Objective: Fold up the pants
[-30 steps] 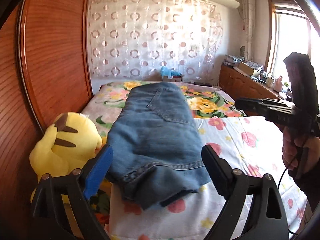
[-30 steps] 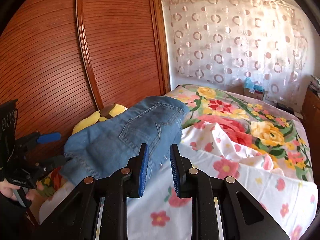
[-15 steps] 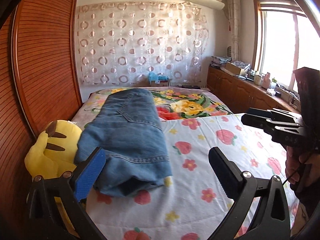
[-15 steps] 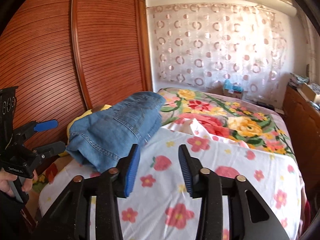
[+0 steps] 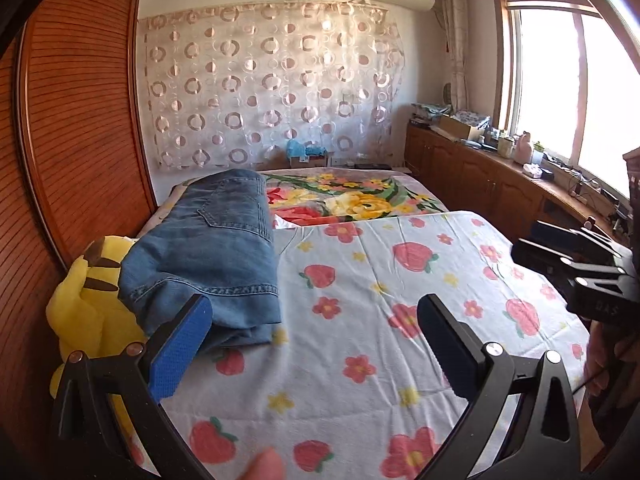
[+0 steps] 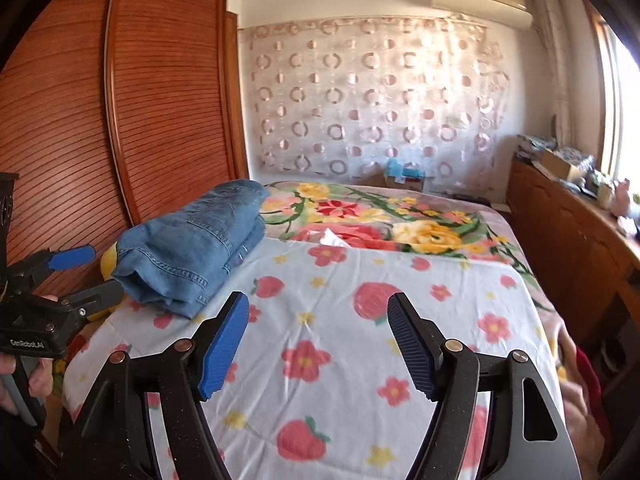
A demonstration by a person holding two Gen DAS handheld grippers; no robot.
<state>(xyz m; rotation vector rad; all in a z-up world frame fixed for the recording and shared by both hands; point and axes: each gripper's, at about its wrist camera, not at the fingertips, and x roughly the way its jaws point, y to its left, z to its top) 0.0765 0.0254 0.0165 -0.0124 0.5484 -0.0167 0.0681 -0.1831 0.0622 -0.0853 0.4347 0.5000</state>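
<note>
Folded blue jeans (image 5: 212, 248) lie in a thick stack on the left side of the bed, also seen in the right wrist view (image 6: 196, 252). My left gripper (image 5: 312, 344) is open wide, pulled back from the stack, with only bedsheet between its fingers. Its blue pad (image 5: 180, 352) shows just in front of the jeans' near edge. My right gripper (image 6: 318, 344) hovers over the strawberry sheet (image 6: 360, 320) to the right of the jeans; its jaws are opening and nothing is between them. The left tool (image 6: 44, 312) appears at the left edge of the right wrist view.
A yellow plush toy (image 5: 84, 304) sits wedged between the jeans and the wooden wardrobe doors (image 5: 72, 120). A floral blanket (image 5: 348, 196) covers the far half of the bed. A low wooden cabinet (image 5: 480, 176) with clutter runs under the window at right.
Both grippers have drawn back from the jeans, which now lie farther away on the bed. The right jaws went from nearly shut to wide apart. The left jaws opened slightly more.
</note>
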